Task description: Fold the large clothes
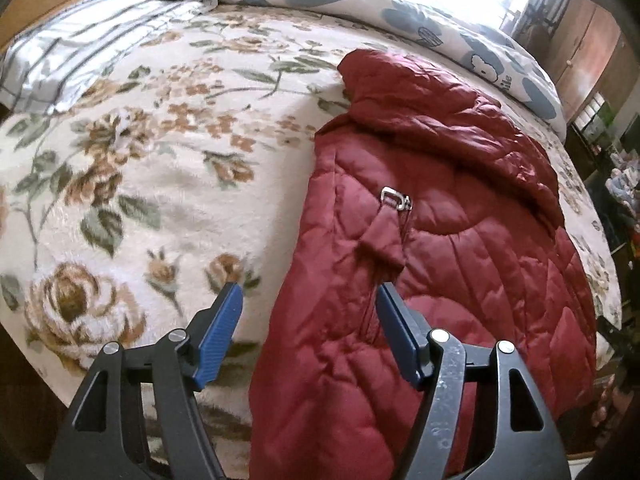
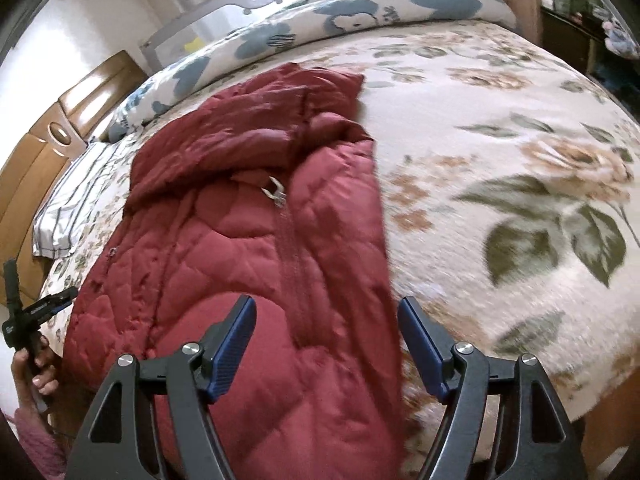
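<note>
Presently: quilted red jacket (image 1: 420, 264) — zipped, lying on floral blanket (image 1: 160, 184); left gripper (image 1: 310, 296) and right gripper (image 2: 326, 310) released above its near hem — nothing grasped.

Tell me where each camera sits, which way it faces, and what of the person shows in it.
Left wrist: sits on the left gripper, looking steeply down over the red quilted jacket's left edge and the floral blanket; only its own open fingers show.
Right wrist: sits on the right gripper, looking down over the jacket's right edge; its open fingers show, plus the person's left hand holding the left gripper.
Shared: jacket, zipper pull, blanket, blue-patterned duvet, striped pillow.
</note>
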